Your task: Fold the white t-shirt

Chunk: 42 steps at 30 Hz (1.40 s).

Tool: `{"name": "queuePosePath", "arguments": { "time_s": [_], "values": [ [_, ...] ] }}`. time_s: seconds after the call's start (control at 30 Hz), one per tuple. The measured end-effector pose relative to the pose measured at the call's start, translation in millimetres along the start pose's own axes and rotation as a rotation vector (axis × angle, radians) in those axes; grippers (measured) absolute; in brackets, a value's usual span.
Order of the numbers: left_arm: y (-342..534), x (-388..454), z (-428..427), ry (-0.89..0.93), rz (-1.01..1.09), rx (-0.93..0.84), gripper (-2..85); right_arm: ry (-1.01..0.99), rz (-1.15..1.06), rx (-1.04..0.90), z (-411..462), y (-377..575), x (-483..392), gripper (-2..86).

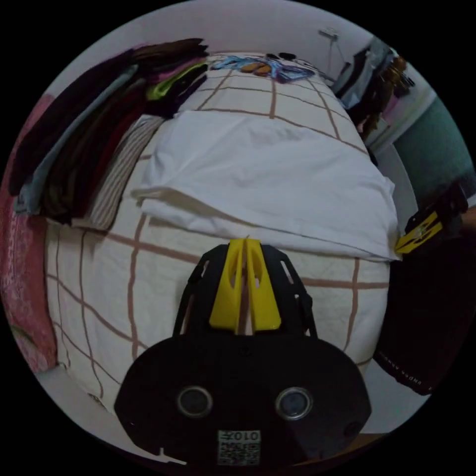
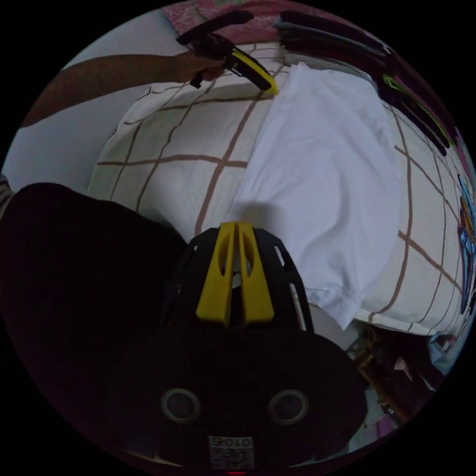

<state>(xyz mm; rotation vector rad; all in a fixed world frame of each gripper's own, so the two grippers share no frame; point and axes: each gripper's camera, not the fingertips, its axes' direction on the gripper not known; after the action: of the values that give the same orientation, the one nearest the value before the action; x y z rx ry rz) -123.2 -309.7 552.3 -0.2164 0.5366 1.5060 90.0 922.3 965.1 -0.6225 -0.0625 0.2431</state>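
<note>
Both my left gripper point(image 1: 245, 241) and right gripper point(image 2: 237, 225) pinch the near hem of the shirt point(image 1: 267, 178), light, limp cotton.

Home bedroom — checked bed sheet point(image 1: 297, 106), stacked folded clothes point(image 1: 89, 139), hanging garments point(image 1: 369, 84).

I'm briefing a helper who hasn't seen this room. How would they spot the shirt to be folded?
Find the bed with the cream checked sheet. The white t-shirt lies spread across it, beside a stack of dark folded clothes. It is the only plain white garment there.
</note>
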Motion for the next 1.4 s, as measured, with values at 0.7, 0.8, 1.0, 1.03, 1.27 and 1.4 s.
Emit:
{"name": "queuePosePath", "arguments": {
  "time_s": [0.7,0.8,1.0,1.03,1.27,1.4],
  "values": [
    [-27,-63,-5,-0.102,-0.362,-0.035,0.0,-0.189,-0.359,-0.055,-82,-65,163,2.9],
    [-11,-68,-17,-0.172,-0.448,-0.03,0.0,-0.125,-0.265,0.139,-125,-90,228,3.3],
    [-16,-58,-48,-0.24,-0.41,0.079,0.6,-0.007,-0.099,0.373,-182,-194,373,4.6],
    [-23,-55,-52,-0.257,-0.384,0.099,0.9,0.015,-0.087,0.398,-188,-217,396,4.9],
    [-49,-69,-44,-0.155,-0.392,0.137,2.1,0.025,-0.153,0.337,-184,-325,477,6.3],
    [-50,-75,-34,-0.143,-0.38,0.107,2.1,-0.013,-0.265,0.282,-176,-361,501,6.8]
  ]
}}
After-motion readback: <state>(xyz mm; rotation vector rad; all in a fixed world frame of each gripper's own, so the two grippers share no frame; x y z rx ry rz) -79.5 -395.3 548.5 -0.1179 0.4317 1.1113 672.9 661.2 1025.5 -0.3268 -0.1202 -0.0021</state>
